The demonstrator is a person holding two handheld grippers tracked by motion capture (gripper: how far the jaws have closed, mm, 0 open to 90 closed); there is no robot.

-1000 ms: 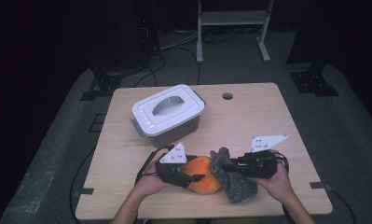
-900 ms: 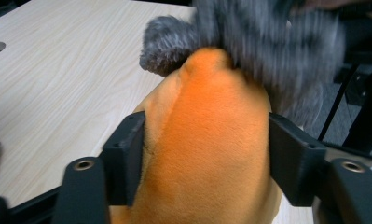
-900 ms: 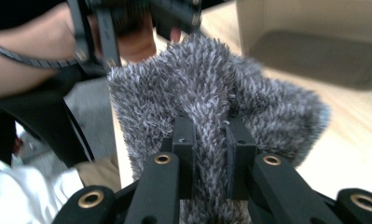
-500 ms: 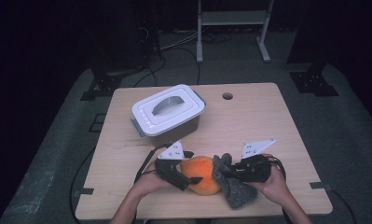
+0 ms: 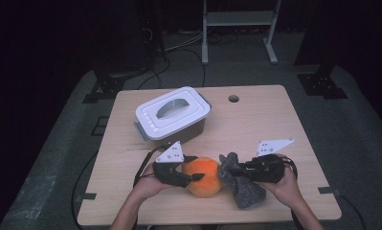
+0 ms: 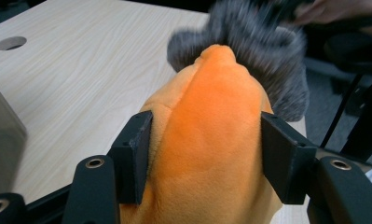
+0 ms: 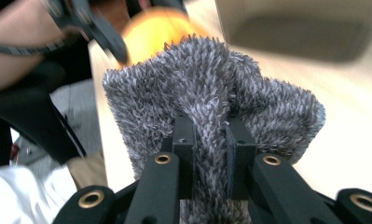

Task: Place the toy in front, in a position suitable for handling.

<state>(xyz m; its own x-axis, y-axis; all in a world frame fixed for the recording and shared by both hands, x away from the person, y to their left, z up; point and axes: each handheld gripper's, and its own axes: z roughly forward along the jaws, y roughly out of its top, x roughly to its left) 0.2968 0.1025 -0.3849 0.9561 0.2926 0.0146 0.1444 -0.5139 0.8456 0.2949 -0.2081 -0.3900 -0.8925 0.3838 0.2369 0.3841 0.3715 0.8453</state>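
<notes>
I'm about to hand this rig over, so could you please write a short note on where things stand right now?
Left claw: jaws have just been closing, pads now pressing the orange plush toy at the table's near edge.
Right claw: shut on the grey fluffy cloth, which touches the toy's right side.
Lidded white box: closed, behind the toy.
Done: both things gripped.
Left: probably wiping the toy, or boxing it.

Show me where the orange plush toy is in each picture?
High view: the orange plush toy lies near the table's front edge, between the two grippers.
Left gripper view: it fills the lower middle, squeezed between the black jaws.
Right gripper view: it is a blurry orange patch at the top, behind the grey fuzzy cloth.
Shared landmark: the grey fuzzy cloth touches the toy in all three.
</notes>
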